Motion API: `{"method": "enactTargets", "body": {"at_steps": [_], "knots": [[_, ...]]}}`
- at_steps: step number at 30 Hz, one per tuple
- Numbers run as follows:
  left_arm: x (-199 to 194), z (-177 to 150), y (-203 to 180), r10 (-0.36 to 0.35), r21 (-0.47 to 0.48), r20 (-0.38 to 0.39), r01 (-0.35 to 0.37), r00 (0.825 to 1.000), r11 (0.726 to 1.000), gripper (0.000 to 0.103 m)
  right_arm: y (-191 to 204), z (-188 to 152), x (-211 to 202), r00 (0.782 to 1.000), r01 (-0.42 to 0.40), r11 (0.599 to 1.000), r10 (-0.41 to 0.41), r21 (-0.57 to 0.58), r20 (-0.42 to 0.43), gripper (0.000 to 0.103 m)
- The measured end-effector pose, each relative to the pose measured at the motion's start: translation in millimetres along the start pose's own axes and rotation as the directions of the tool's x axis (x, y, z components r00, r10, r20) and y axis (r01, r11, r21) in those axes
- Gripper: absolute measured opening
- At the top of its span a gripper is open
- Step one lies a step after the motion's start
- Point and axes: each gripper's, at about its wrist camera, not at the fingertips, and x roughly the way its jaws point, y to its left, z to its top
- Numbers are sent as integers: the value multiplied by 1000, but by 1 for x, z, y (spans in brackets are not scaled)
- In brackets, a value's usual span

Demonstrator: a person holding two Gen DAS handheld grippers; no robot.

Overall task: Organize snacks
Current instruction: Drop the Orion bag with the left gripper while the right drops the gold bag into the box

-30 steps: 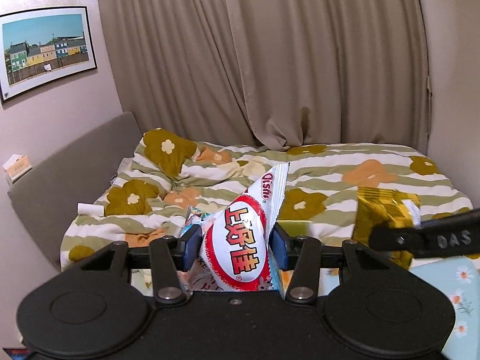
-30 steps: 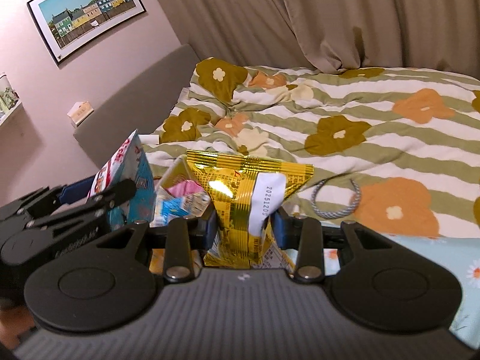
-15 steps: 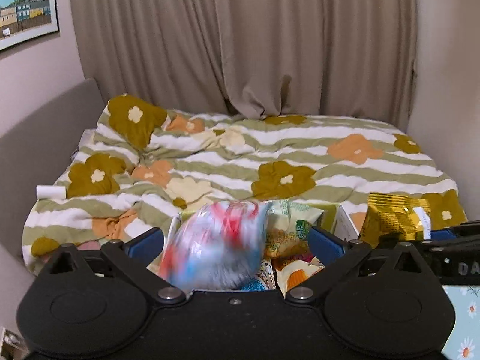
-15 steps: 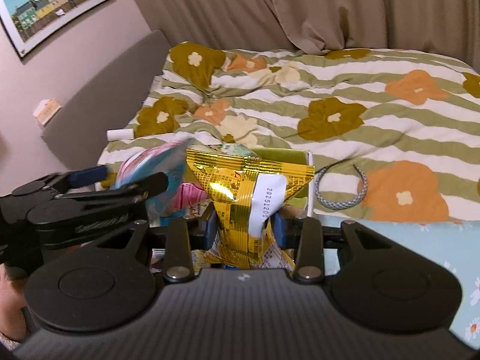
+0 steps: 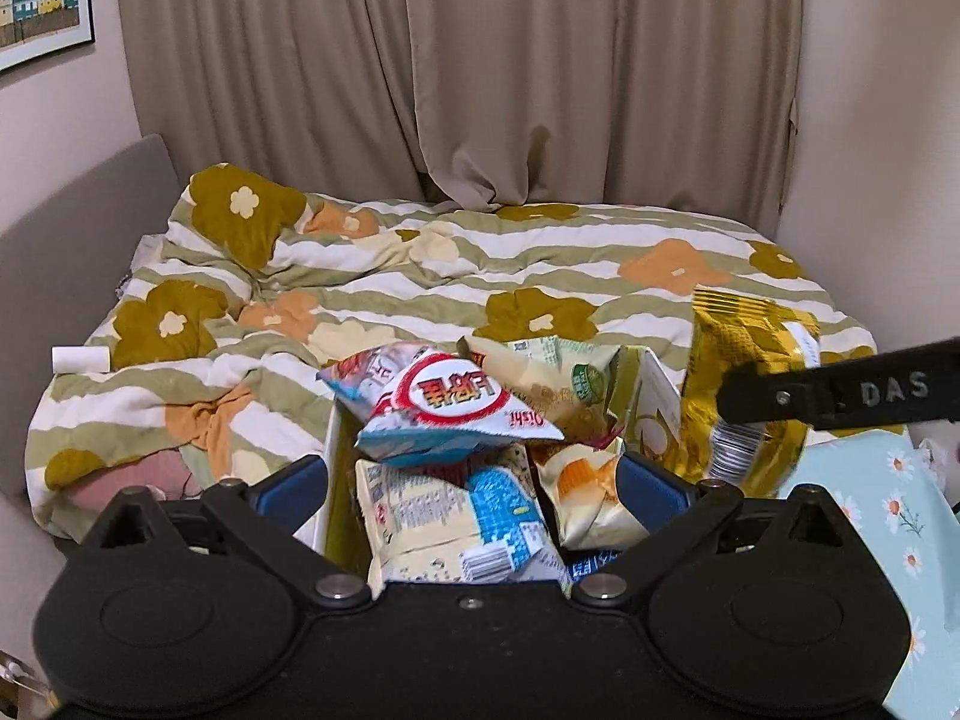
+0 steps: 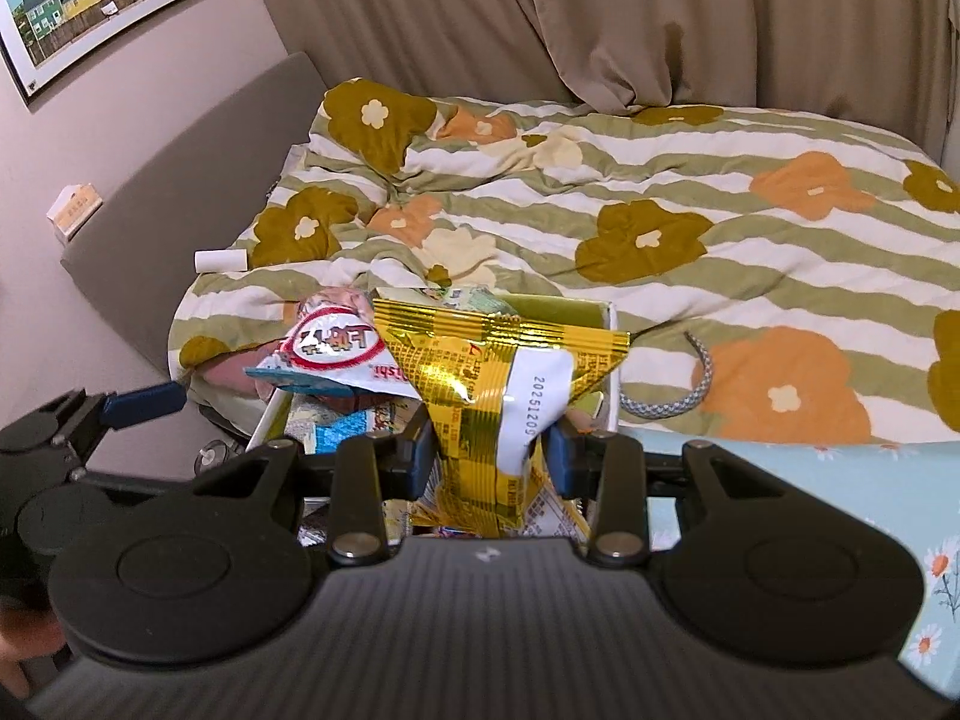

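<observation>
Left wrist view shows the white bag (image 5: pixel 456 414) with the red ring lying flat on top of the other snacks in the box (image 5: pixel 657 387), tilted a little toward the near side. It rests there free, because the left gripper (image 5: pixel 474 492) stands wide open, one blue pad (image 5: pixel 288 489) at each side of the pile and neither touching the bag. I judge that this bag is already put away and the pile under it keeps it from sinking deeper.

The gold bag (image 6: pixel 498 396) is the next thing. The right gripper (image 6: pixel 489 456) is closed on its lower part, so the bag stands upright with its sealed top edge spread wide above the pads. It hangs over the right half of the box, probably so that it can fall into the free place beside the white bag; how much room is there I cannot see well, since the bag itself hides it.

Around the box lies the flowered blanket (image 6: pixel 690 192), with a grey cord (image 6: pixel 672 396) just to the right of the box. A light blue cloth (image 6: pixel 840 480) with daisies is near the right gripper.
</observation>
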Motion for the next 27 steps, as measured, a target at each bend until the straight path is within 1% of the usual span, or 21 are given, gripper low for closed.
{"method": "enactTargets", "body": {"at_steps": [2, 3, 4, 5, 6, 8, 11, 14, 18, 21, 24, 27], "knots": [[-2, -2, 2, 0, 2, -1, 0, 1000, 1000, 103, 7, 1, 8, 1000, 8, 1000, -8, -5, -21, 55], [-2, -4, 5, 1, 3, -2, -1, 1000, 1000, 103, 9, 2, 12, 1000, 10, 1000, -10, 1, -29, 58], [-1, -5, 7, 1, 3, -5, -1, 1000, 1000, 103, 11, 2, 17, 999, 2, 1000, -1, 9, -40, 64], [0, -6, 9, 1, 1, -11, -1, 1000, 1000, 103, 12, 3, 23, 999, -9, 1000, 10, 23, -49, 87], [2, -7, 10, 0, -1, -18, 0, 1000, 1000, 103, 13, 2, 27, 999, -13, 999, 15, 41, -50, 103], [3, -11, 12, -4, -2, -27, 4, 1000, 1000, 103, 16, 0, 29, 999, -22, 997, 24, 68, -24, 103], [4, -16, 11, 0, -5, -41, 0, 999, 1000, 103, 19, -5, 29, 1000, -6, 998, 6, 67, -2, 103], [3, -21, 9, -3, -14, -50, 2, 999, 1000, 103, 20, -8, 25, 1000, -8, 998, 8, 61, 1, 103], [-8, -20, 1, 13, -1, -36, -13, 999, 1000, 103, 18, -12, 11, 1000, -10, 999, 8, 48, 28, 103], [-23, -19, -9, 19, 4, -12, -19, 1000, 1000, 103, 17, -18, -8, 998, -6, 1000, 5, 30, 57, 103], [-41, -20, -25, 15, 9, 8, -15, 1000, 1000, 103, 12, -27, -36, 996, 1, 1000, -3, 22, 92, 103], [-62, -25, -42, 8, 11, 29, -9, 1000, 1000, 103, 5, -40, -70, 990, 31, 999, -33, 14, 137, 103]]}}
